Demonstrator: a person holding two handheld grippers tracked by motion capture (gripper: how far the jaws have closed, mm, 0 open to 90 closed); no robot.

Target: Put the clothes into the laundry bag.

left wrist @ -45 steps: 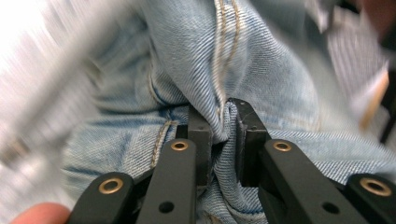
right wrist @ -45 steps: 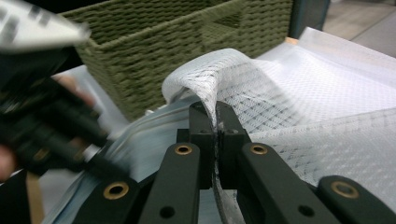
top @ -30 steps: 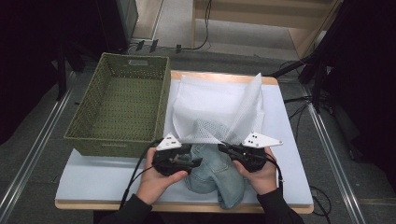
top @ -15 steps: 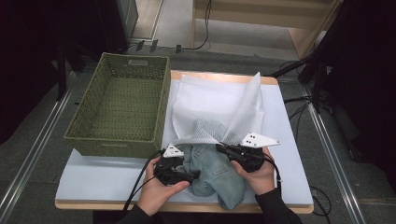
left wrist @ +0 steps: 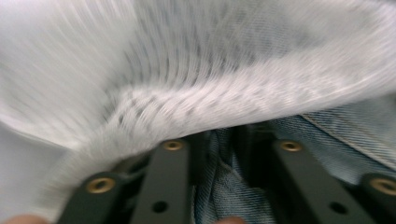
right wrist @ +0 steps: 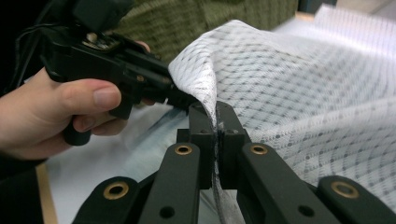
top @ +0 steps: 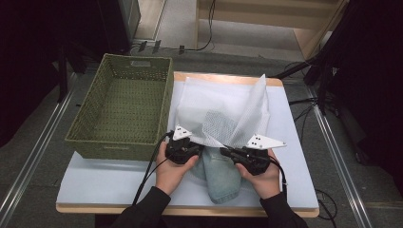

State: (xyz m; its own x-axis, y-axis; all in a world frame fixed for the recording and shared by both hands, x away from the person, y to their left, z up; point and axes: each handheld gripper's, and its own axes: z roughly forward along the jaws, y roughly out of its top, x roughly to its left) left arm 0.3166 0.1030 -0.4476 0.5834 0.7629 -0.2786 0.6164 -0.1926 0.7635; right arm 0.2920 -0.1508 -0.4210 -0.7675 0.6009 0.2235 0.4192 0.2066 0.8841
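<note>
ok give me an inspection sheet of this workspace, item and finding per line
surface: pale table top with a wooden edge, bare at the near left
job's things: white mesh bag lying open toward the person, blue jeans partly inside it
clutter: empty green woven basket on the left part of the table
grippers: right gripper shut on the mesh bag's edge, lifting it; left gripper has jeans fabric between its jaws, which have just been closing
cables: black cable trails from the left gripper; more cables on the floor to the right
surroundings: dark stands on both sides, wooden furniture beyond the table
</note>
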